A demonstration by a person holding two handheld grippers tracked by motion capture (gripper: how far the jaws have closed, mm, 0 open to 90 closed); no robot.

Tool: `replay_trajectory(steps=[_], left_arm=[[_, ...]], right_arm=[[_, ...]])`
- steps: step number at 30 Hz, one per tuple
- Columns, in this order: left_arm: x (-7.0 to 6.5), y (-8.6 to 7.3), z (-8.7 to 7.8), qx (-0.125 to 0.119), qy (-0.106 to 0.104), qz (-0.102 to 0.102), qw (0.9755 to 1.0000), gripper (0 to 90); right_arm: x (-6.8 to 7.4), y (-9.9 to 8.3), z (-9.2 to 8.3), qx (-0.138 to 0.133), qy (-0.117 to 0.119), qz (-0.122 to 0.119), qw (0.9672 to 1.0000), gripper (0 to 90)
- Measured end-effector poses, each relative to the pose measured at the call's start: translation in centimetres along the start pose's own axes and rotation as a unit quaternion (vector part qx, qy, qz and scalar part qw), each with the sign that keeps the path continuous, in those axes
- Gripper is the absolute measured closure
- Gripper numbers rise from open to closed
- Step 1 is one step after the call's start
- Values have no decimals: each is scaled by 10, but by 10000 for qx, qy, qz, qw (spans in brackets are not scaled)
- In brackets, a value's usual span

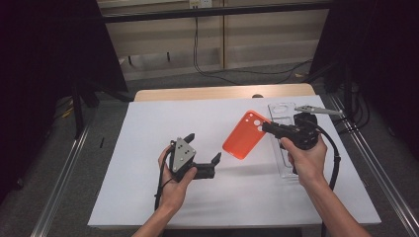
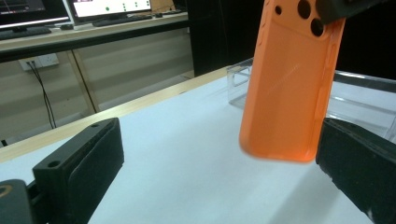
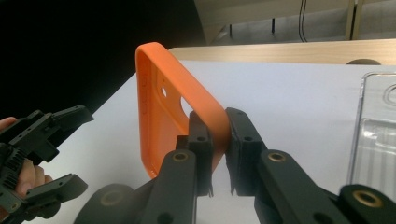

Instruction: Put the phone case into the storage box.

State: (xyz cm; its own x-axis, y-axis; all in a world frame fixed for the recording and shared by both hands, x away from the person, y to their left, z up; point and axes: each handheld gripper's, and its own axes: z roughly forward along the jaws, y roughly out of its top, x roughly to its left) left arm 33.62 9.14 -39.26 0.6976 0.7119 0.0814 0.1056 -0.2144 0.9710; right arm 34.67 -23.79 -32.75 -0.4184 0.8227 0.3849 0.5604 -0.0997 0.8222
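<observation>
Orange phone case (image 1: 246,135), pinched by one edge in the right gripper (image 1: 267,128) above the table's (image 1: 148,197) right half, may twist loose; left gripper (image 1: 203,149) agape.

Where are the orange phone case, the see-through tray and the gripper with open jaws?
orange phone case (image 1: 245,134): high view, middle of its back.
clear tray (image 1: 282,109): high view, far end.
left gripper (image 1: 203,148): high view, gap between its open fingertips.

The white counter (image 1: 148,128) is free along its left and near edges. A clear plastic tray (image 1: 284,148) lies by the right edge, and the raised orange silicone phone case (image 1: 245,134) blocks passage before it.
</observation>
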Motion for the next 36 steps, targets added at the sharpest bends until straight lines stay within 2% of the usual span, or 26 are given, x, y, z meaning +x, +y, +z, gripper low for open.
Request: replay_trajectory(steps=[4,5,10,11,17,20,24,26,28,30,36], left_arm=[[11,-6,-7,20,40,-215,9998,14],[14,-7,-10,83,106,-258,9996,13],[24,-14,-24,131,267,-120,9995,18],[26,-16,-26,137,281,-194,9993,18],[33,-26,-44,222,371,-241,9988,21],[38,-27,-56,188,408,-309,9985,22],[43,-30,-68,124,561,-372,9977,22],[44,-32,-72,150,698,-406,9966,26],[47,-34,-73,227,694,-475,9962,27],[49,-37,-75,243,697,-429,9963,28],[50,-50,-86,222,884,-502,9946,27]], right_arm=[[-1,3,-4,-69,-30,-57,10000,811],[-1,4,-5,-99,-35,-56,9999,811],[-5,8,-9,-211,-96,-159,9996,811],[-6,9,-9,-226,-95,-180,9995,811],[-9,12,-11,-275,-115,-217,9993,811],[-11,15,-13,-286,-158,-228,9992,811],[-16,18,-15,-314,-214,-229,9990,811],[-18,19,-17,-330,-249,-226,9989,811],[-19,21,-17,-335,-256,-248,9988,811],[-19,23,-18,-356,-249,-259,9987,811],[-24,31,-25,-423,-312,-292,9982,811]])
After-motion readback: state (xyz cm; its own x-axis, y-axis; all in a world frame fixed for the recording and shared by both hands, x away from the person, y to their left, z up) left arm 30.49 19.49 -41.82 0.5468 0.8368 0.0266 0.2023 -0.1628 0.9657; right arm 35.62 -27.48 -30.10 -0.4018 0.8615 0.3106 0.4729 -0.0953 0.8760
